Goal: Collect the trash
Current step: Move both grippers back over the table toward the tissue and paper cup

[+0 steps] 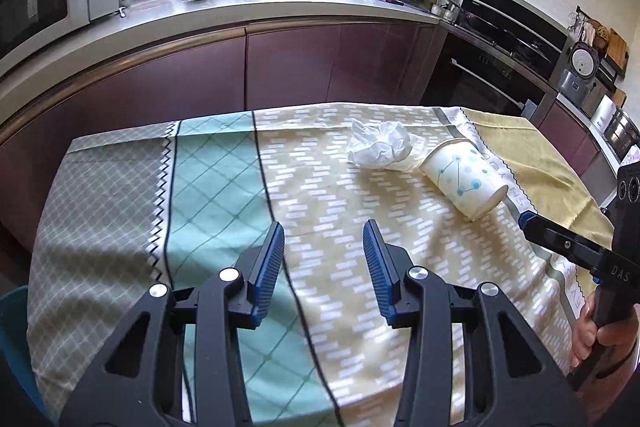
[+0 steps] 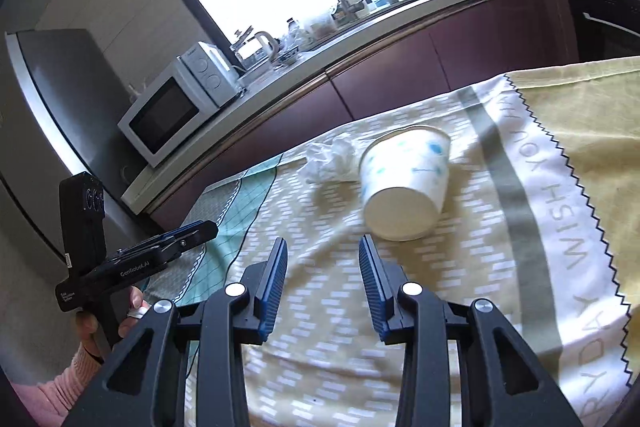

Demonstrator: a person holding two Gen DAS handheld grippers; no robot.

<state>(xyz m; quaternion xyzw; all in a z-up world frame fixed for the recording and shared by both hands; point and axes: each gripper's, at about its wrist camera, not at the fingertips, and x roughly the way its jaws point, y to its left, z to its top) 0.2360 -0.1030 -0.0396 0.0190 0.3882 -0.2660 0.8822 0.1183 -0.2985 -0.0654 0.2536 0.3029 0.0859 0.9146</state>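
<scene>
Left wrist: paper cup (image 1: 466, 183) near tablecloth's (image 1: 320, 211) far edge

A paper cup (image 1: 466, 183) is lying on its side on the tablecloth (image 1: 320, 195), which is covering the table. A crumpled tissue (image 1: 380, 145) is lying just beside the cup's open mouth, on the side toward the counter (image 1: 224, 11). The counter is running behind the cup, beyond the table's far edge. On it, a microwave (image 2: 176, 107) is sitting well left of the cup, with a kettle (image 2: 256, 49) standing beside it.
</scene>
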